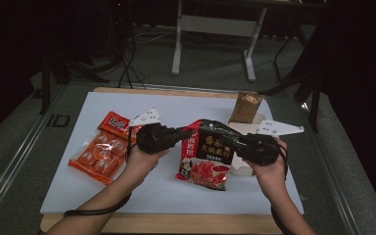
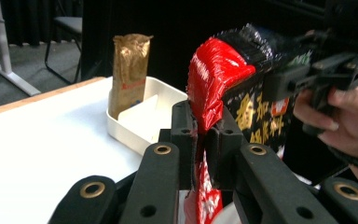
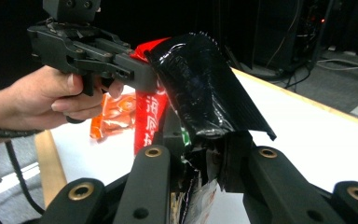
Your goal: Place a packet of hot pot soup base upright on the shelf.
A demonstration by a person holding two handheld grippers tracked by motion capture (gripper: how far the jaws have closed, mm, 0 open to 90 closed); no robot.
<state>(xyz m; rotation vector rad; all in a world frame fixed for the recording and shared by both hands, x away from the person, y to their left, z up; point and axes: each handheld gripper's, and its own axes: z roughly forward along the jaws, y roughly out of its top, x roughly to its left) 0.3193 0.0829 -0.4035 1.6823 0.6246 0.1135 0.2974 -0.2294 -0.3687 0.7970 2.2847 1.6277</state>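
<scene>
Both tongs pinching red-black sauce pouch (image 1: 206,154), holding it hanging above tabletop (image 1: 166,188): left tongs (image 1: 180,133) gripping left top corner, right tongs (image 1: 225,138) gripping right. Advice: keeping both grips level, lowering pouch toward white tray (image 1: 239,169) without twisting or tearing.

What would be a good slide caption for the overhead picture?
Two hand-held tongs, left and right, grip a red-and-black sauce packet above the white board.

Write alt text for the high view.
Two hand-held grippers, the left gripper and the right gripper, pinch a red-and-black sauce packet from either side above a white table. An orange snack bag lies left; a gold pouch stands in a white tray.
</scene>
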